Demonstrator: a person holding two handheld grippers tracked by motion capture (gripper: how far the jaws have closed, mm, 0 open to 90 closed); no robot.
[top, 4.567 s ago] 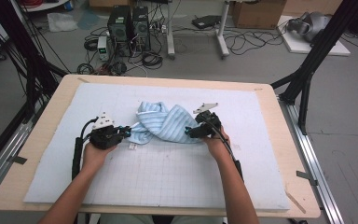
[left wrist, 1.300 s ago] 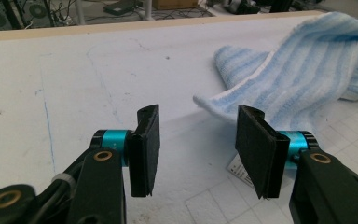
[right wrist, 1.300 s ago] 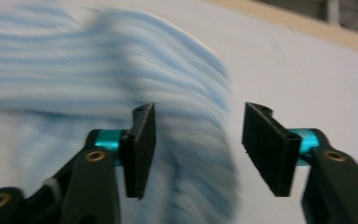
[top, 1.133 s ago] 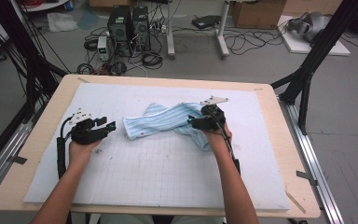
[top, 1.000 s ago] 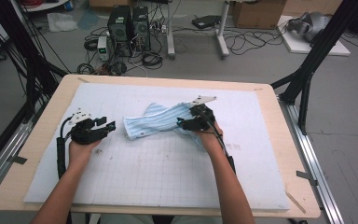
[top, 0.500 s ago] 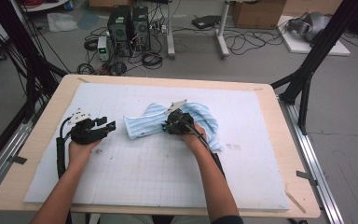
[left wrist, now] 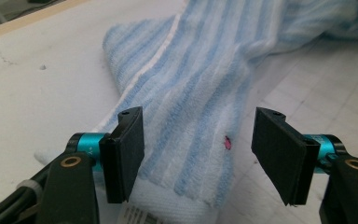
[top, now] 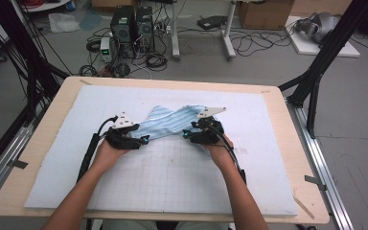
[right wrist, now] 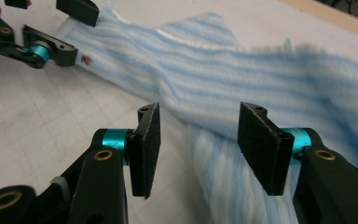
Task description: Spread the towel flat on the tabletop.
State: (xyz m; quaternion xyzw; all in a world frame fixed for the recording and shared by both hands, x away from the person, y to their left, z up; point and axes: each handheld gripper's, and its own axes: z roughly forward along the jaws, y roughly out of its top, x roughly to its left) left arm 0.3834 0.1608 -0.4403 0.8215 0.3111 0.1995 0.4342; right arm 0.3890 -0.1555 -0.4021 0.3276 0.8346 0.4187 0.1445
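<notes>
A blue-and-white striped towel (top: 170, 122) lies bunched across the middle of the white gridded mat (top: 172, 187). My left gripper (top: 140, 140) stands open at the towel's left end. In the left gripper view its jaws straddle that end of the towel (left wrist: 200, 84), and a small pink mark (left wrist: 225, 143) sits on the cloth between them. At the towel's right part my right gripper (top: 188, 134) is open. In the right gripper view the gripper (right wrist: 198, 140) hovers over a fold of the towel (right wrist: 261, 79). The left gripper (right wrist: 72, 32) shows far off at the upper left.
The mat covers a wooden table (top: 311, 191) with a bare rim all round. Black frame posts (top: 316, 76) stand at the table's right and left sides. Computers and cables (top: 134, 28) lie on the floor beyond the far edge.
My left gripper has moved right, from the bare mat to the towel's left end. The right gripper has shifted slightly right and toward the person, and the towel looks more gathered.
</notes>
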